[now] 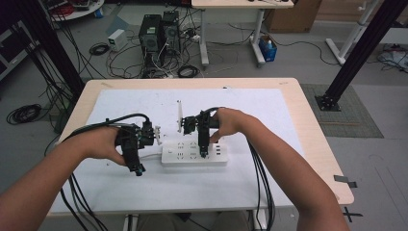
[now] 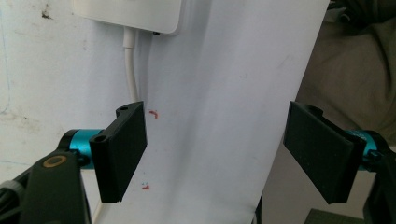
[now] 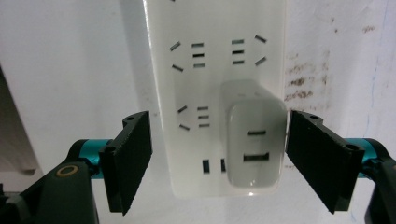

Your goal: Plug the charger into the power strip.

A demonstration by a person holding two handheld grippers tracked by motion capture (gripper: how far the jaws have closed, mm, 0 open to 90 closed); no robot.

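A white power strip [image 1: 194,155] lies on the white mat [image 1: 250,110] at mid-table. In the right gripper view a white USB charger [image 3: 254,140] sits plugged into the strip [image 3: 205,70] near its USB end. My right gripper [image 1: 204,154] points down over the strip, and its jaws [image 3: 219,158] stand open on either side of the charger, the right-hand one close to its side. My left gripper [image 1: 139,169] hovers open just left of the strip with nothing between its jaws [image 2: 224,154]. The strip's corner [image 2: 135,14] and its white cord [image 2: 132,70] show beyond it.
A thin white upright piece [image 1: 179,115] stands behind the strip. Black cables trail from both grippers off the table's near edge. The mat's near edge and the person's lap [image 2: 355,70] lie beside the left gripper. Computers [image 1: 159,33] and cables sit on the floor beyond.
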